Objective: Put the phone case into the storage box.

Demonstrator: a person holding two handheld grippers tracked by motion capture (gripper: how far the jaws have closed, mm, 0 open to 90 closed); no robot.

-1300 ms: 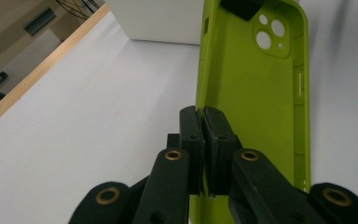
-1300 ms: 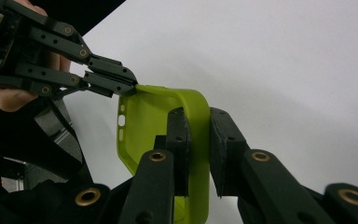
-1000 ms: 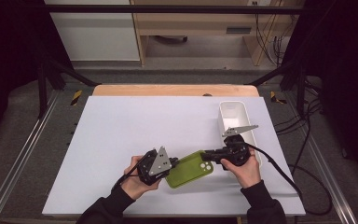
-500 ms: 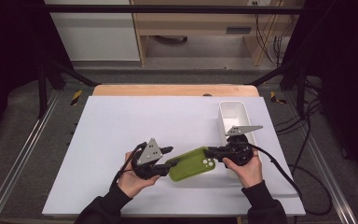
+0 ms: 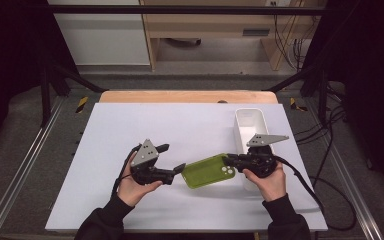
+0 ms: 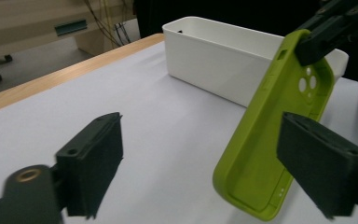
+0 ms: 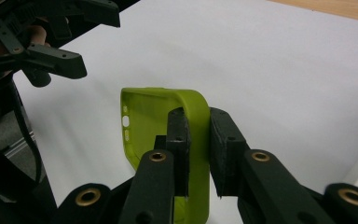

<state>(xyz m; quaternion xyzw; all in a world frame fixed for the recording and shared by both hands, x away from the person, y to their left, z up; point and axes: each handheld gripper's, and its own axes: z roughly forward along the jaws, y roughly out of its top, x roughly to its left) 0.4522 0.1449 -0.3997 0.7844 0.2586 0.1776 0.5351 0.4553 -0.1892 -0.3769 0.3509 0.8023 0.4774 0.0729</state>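
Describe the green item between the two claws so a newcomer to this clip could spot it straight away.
On the white table, look at the near right, beside the long white bin. The right claw pinches the camera-cutout end of a lime-green phone case, holding it tilted. It is the one brightly coloured thing there, and the open left claw sits just beside it.

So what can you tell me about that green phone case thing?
The phone case is lime green and looks soft and rubbery, empty, with round camera holes near one end and small side slots. The right gripper pinches its wall at the camera end. The left gripper is open, one jaw beside its other end. A white bin sits beside it.
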